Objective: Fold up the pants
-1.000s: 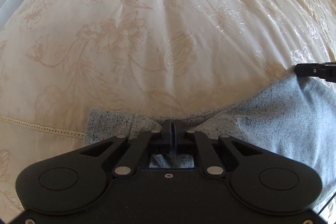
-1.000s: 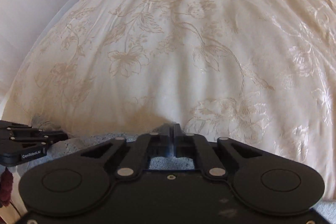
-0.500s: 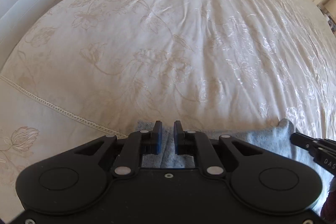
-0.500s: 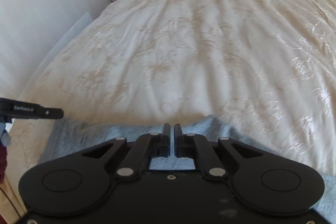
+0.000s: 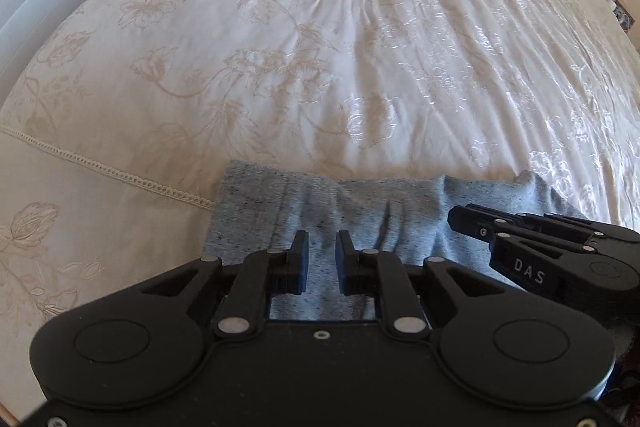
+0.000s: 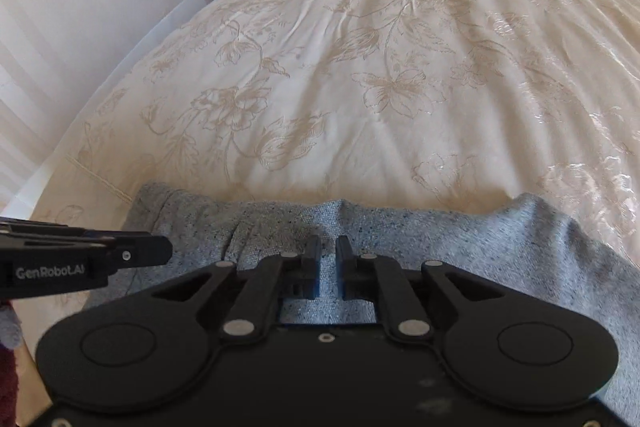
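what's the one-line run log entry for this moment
task: fold pants | left gripper: opening, nothing between fingers | right gripper: opening, nothing gripped | grey pants: lying on bedspread

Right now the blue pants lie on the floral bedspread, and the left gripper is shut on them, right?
Not quite. The pants do lie on the bedspread, but the left gripper is not shut on them: the left wrist view shows its jaws apart and opening, no cloth pinched, the fabric lying beneath.
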### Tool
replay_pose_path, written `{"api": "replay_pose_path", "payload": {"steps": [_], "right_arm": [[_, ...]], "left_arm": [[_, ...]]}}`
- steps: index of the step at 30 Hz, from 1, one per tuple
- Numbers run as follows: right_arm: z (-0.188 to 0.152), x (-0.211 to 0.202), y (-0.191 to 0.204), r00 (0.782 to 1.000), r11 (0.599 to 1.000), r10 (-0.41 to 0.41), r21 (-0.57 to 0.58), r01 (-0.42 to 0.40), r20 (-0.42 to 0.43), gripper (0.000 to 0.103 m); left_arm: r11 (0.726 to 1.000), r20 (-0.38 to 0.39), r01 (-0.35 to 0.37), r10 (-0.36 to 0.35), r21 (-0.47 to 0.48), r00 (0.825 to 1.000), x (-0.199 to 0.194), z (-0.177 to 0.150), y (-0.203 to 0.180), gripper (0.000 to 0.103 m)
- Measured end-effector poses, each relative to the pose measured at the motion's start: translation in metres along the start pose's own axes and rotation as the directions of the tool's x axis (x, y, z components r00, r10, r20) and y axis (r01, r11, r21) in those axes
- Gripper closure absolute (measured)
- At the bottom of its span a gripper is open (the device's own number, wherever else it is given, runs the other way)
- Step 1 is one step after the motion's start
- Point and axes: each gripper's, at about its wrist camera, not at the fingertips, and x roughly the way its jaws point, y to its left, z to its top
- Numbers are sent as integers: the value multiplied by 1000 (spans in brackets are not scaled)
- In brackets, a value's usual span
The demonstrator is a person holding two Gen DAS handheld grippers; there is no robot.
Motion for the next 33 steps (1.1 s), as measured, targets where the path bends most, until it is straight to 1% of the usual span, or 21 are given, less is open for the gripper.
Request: {"api": "replay_pose_path", "payload": {"steps": [1,4,7,8,10,11,12,14,15,16,18,19,21,23,24,26,27,29,30,31,33], "right_arm": [[-4,-12,-5,1000,1000,-11,21,10,17,88],[-24,-46,-32,997,992,-56,114,51,46,87],[-42,-76,-67,982,975,-169,158,155,80,87],[-45,-84,-83,975,966,-205,177,187,87,86],[-48,-98,-115,961,945,-263,227,237,90,85],[-49,-103,-129,954,934,-286,249,256,93,85],[-50,-107,-148,946,922,-309,275,274,94,85],[-51,-112,-175,941,907,-326,310,286,85,85],[-54,-115,-187,941,899,-330,331,288,79,85],[-60,-118,-195,941,895,-329,343,284,78,85],[-72,-121,-205,951,900,-303,345,266,58,85],[-81,-120,-207,960,909,-277,333,249,38,85],[-102,-122,-206,973,927,-232,302,222,-3,85],[-128,-124,-198,982,948,-173,257,187,-76,85],[-144,-126,-195,983,957,-141,237,166,-122,85],[-168,-128,-192,976,971,-78,207,121,-204,85],[-177,-132,-189,974,978,-58,184,99,-220,85],[-181,-144,-189,977,987,-32,146,64,-210,85],[-177,-151,-193,981,989,-15,145,44,-192,85],[-171,-157,-197,987,989,-9,144,32,-161,85],[-155,-166,-208,996,991,-15,130,25,-83,85]], "left_arm": [[1000,3,23,-23,13,1000,-2,-1,-8,81],[996,-10,74,-74,54,997,0,-3,-34,81],[994,-47,79,-75,78,996,13,-14,-53,80],[994,-81,59,-51,92,995,23,-20,-57,78],[991,-168,-17,40,134,985,45,-33,-61,77],[989,-169,-31,56,146,984,49,-40,-60,79],[988,-142,-36,58,151,988,48,-44,-61,79],[987,-136,-62,82,147,987,42,-48,-64,78],[988,-136,-87,105,127,985,37,-49,-67,79],[988,-131,-109,123,110,984,32,-50,-69,79],[986,-108,-144,152,85,982,18,-55,-80,80],[986,-92,-144,152,80,984,12,-60,-88,80],[991,-84,-112,118,78,989,5,-73,-108,79],[993,-125,-66,78,97,989,9,-91,-130,76],[993,-152,-59,75,106,986,14,-99,-137,73],[989,-212,-91,115,116,971,28,-117,-150,73],[987,-224,-114,137,111,965,32,-123,-152,74],[983,-225,-170,183,75,957,31,-125,-160,74],[981,-223,-185,194,63,955,29,-122,-164,75],[981,-214,-186,194,57,958,27,-117,-173,75],[983,-173,-172,180,60,968,24,-106,-190,75]]}}
